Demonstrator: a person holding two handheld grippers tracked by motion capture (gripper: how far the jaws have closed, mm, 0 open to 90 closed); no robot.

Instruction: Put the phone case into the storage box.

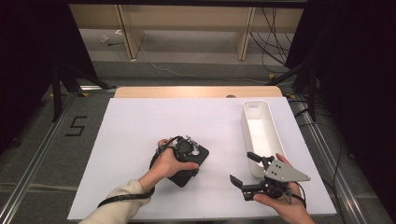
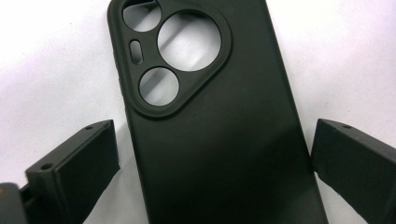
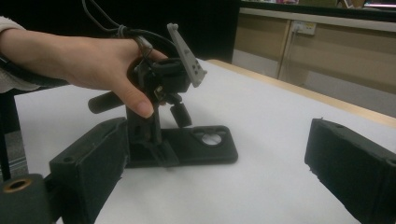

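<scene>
A matte black, soft-looking rubbery phone case (image 2: 219, 135) is seen lying flat on the white worktop (image 1: 130, 126), back face up, toward the middle of the near edge. The left gripper (image 1: 187, 156) is held directly over it, pointing down. In the left gripper view the black blocky fingers (image 2: 74, 163) are spread apart, one on each long side of the case, neither clearly touching it. The long axis of the case runs between the fingers, so a squeeze across its narrow width is judged to be the coming move. The raised camera island, with its three round cut-outs and small slot, lies at the far end from the fingers.

The right gripper (image 1: 247, 179) is held near the right near corner, fingers wide apart and empty, beside the long white plastic bin (image 1: 261, 135). The left hand is plainly the nearer one.
</scene>
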